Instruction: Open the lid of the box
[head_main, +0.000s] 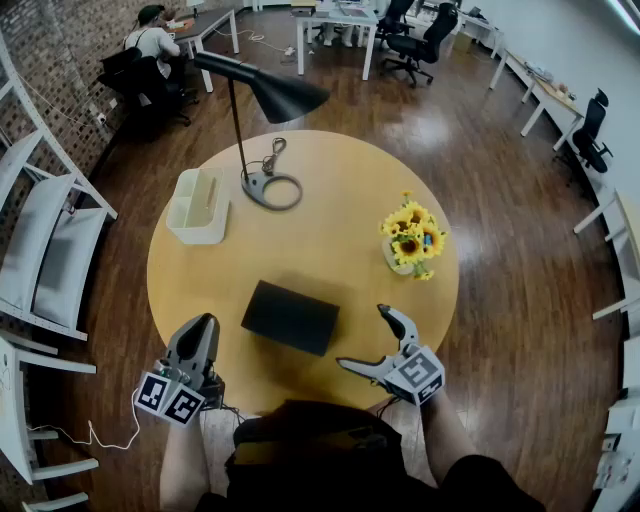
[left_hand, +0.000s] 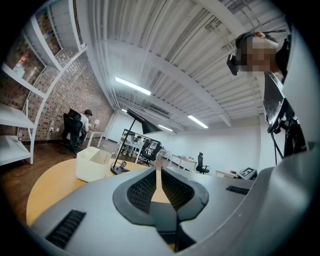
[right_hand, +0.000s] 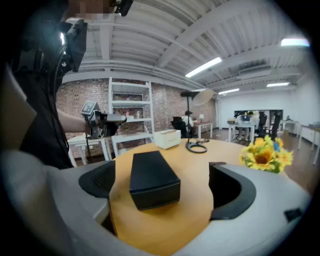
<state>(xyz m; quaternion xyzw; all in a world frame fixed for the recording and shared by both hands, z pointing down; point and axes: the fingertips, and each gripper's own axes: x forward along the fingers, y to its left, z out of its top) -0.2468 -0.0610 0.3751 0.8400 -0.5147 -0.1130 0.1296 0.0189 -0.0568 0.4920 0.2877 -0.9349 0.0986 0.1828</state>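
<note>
A closed black box (head_main: 290, 317) lies on the near half of the round wooden table (head_main: 330, 180). In the right gripper view the box (right_hand: 152, 177) sits just ahead of the jaws, with its short end facing me. My right gripper (head_main: 362, 337) is at the box's right end, open wide, and its pads touch nothing. My left gripper (head_main: 203, 325) hovers at the table's near-left edge, left of the box and apart from it, shut on nothing. The left gripper view shows the shut jaws (left_hand: 159, 172) pointing across the table, and the box is out of that view.
A white organiser tray (head_main: 198, 205) and a black desk lamp (head_main: 268, 150) stand at the table's far left. A vase of sunflowers (head_main: 412, 240) stands at the right. White shelving (head_main: 40, 250) is to the left, with office desks and chairs beyond.
</note>
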